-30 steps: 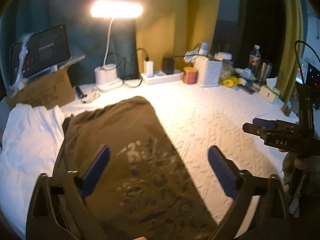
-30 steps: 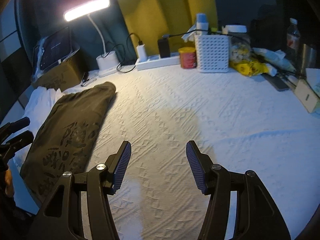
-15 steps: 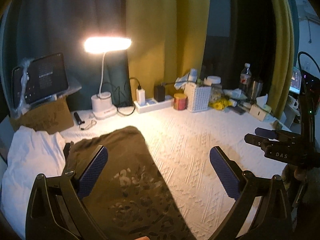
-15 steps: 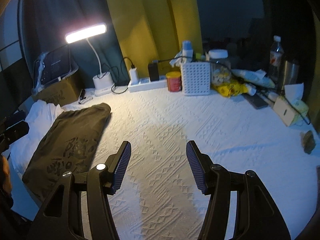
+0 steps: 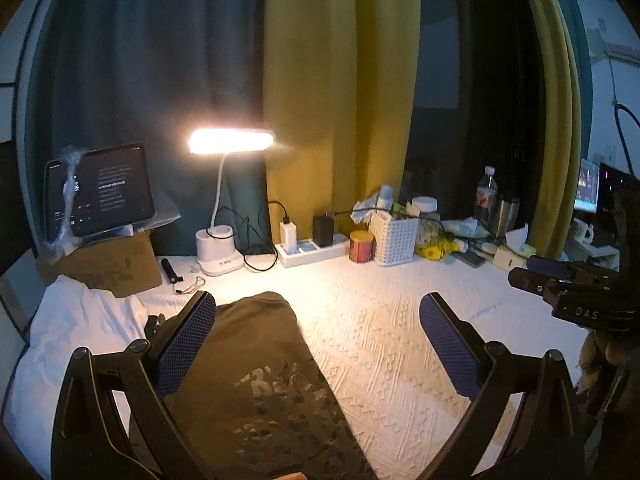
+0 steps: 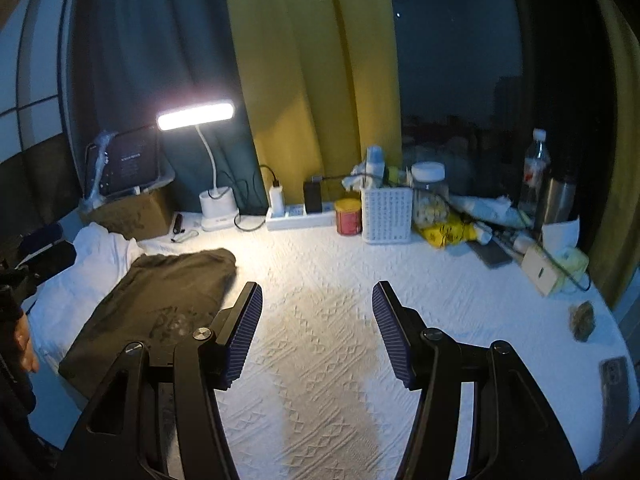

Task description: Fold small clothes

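left gripper (image 5: 316, 338) fingers spread | right gripper (image 6: 316, 336) fingers spread | folded olive shirt (image 5: 256, 368) on bedspread (image 5: 400, 304)

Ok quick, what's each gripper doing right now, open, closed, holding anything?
Left gripper: open, holding nothing, raised above the olive shirt.
Right gripper: open, holding nothing, over the bare white bedspread.

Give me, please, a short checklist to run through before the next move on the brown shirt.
1. Left gripper open, holding nothing: ok.
2. Right gripper open, holding nothing: ok.
3. Brown shirt lies flat in a long folded shape: ok.
4. Shirt clear of the lamp and its cable: ok.
5. Shirt apart from the white cloth: not ok, it lies partly on it.
6. Shirt's near edge visible: cannot tell, gripper bodies cover it.
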`<control>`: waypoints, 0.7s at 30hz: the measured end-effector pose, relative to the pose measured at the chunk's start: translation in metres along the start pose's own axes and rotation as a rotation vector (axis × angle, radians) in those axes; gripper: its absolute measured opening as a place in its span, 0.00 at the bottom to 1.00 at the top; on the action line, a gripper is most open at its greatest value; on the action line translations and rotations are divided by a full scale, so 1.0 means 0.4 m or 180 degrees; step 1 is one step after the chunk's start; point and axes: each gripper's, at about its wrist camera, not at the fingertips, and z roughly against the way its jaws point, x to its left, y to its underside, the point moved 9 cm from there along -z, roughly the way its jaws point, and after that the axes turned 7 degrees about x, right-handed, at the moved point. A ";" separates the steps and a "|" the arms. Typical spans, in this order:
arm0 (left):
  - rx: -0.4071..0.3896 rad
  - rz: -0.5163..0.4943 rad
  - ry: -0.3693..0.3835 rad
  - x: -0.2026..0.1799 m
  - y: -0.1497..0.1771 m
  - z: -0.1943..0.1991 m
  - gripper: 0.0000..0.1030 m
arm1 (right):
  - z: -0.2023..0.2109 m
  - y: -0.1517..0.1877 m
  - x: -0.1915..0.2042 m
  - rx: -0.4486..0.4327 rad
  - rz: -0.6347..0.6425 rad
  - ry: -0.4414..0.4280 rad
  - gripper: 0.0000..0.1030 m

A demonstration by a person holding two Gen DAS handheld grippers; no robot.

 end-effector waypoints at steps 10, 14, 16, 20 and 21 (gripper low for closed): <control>-0.0308 0.0070 0.0052 0.019 -0.021 0.081 0.98 | 0.120 -0.051 0.029 -0.0305 0.0019 0.0230 0.59; -0.0485 0.0087 -0.0023 0.028 -0.032 0.126 0.98 | 0.165 -0.055 0.042 -0.0440 0.0070 0.0265 0.59; -0.0560 0.0079 -0.0073 0.033 -0.037 0.147 0.98 | 0.180 -0.059 0.049 -0.0495 0.0087 0.0265 0.59; -0.0664 0.0044 -0.0158 0.043 -0.046 0.184 0.98 | 0.222 -0.068 0.068 -0.0629 0.0137 0.0265 0.59; -0.0698 0.0033 -0.0172 0.046 -0.046 0.193 0.98 | 0.230 -0.069 0.071 -0.0654 0.0144 0.0264 0.59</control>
